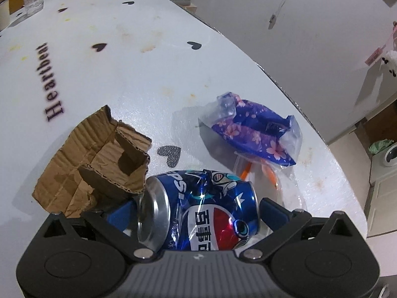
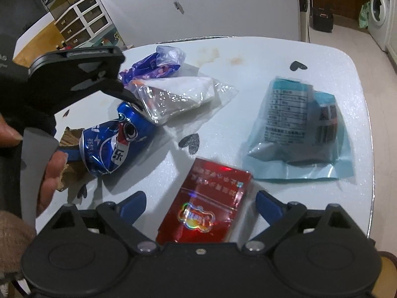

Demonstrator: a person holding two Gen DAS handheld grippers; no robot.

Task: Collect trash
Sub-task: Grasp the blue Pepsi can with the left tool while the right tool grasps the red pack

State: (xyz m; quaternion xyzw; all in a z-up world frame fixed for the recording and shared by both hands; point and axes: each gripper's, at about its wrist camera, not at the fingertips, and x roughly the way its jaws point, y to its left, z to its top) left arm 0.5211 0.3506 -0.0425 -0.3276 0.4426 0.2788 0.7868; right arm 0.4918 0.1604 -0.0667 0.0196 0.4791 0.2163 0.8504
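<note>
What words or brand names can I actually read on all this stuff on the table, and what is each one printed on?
"Heartbeat": printed on the white table cover.
"PSI", the end of the brand name, plus Chinese characters "百事": on the crushed blue Pepsi can.
"乐": on the same can, seen from the right wrist.
Red packet: gold print and holographic sticker, too blurred to read.
Teal packet: table of small print, unreadable.

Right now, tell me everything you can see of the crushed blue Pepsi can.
The Pepsi can is blue aluminium, badly dented and creased, lying on its side on the white table. Its silver end faces the torn cardboard, which it appears to touch. It lies between the fingers of the left hand-held gripper; whether they press it is unclear.
</note>
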